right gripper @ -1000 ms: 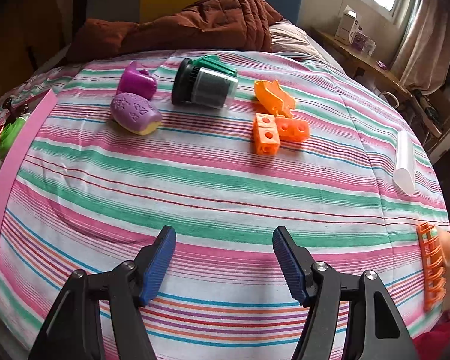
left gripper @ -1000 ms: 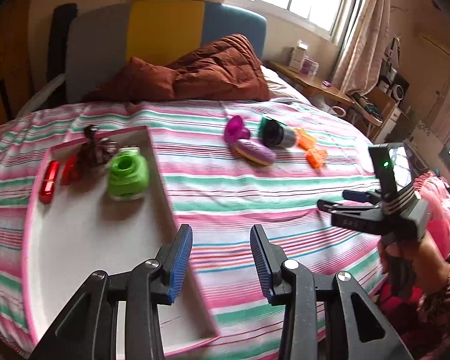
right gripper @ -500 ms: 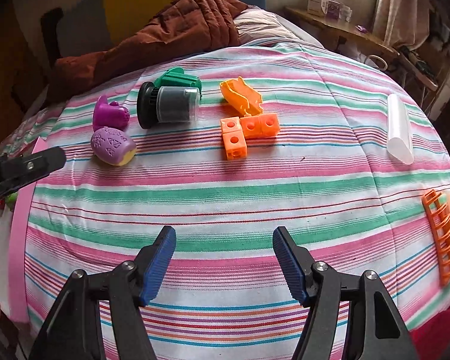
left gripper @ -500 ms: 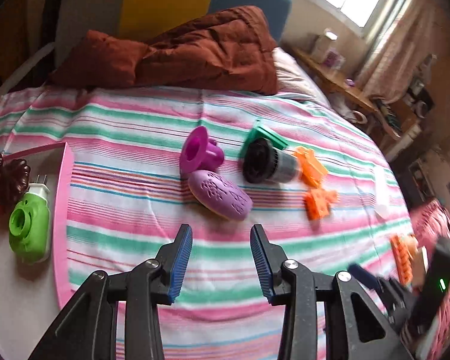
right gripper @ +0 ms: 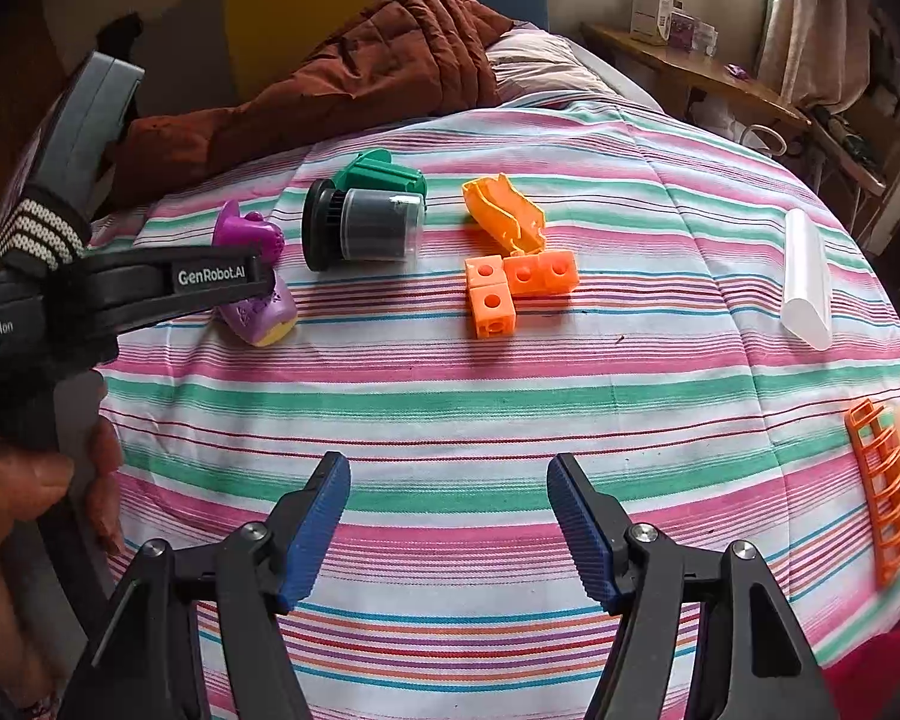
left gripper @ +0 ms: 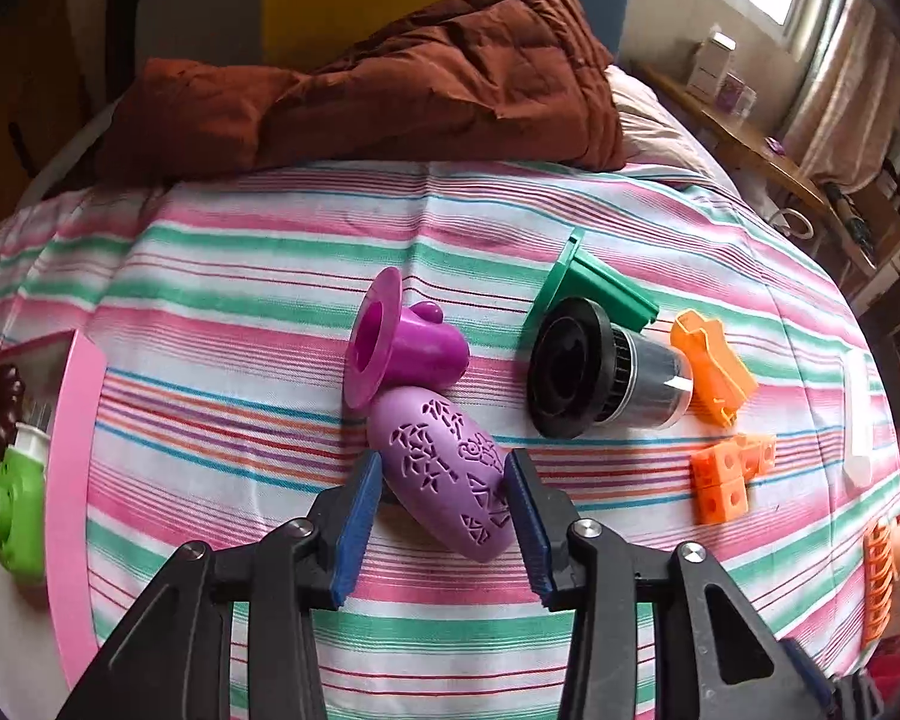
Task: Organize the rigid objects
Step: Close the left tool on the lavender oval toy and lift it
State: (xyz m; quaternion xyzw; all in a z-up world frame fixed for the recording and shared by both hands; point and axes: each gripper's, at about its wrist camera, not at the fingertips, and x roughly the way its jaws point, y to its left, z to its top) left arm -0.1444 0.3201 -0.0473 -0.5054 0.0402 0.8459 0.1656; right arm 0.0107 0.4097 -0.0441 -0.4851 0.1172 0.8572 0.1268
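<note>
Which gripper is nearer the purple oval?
Left. The left gripper straddles the purple oval, jaws opening around it. The right gripper hangs open over bare bedspread, well short of it.

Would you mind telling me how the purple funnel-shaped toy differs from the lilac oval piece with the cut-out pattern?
The purple funnel-shaped toy is a deeper magenta-purple, smooth and glossy; the lilac oval piece is paler, matt and covered in cut-out shapes. The funnel toy lies on its side showing a flared open rim, while the oval piece is a closed rounded lump. The oval piece sits between the left claw's opening jaws; the funnel toy lies beyond them. Both rest on the striped bedsheet, touching.
</note>
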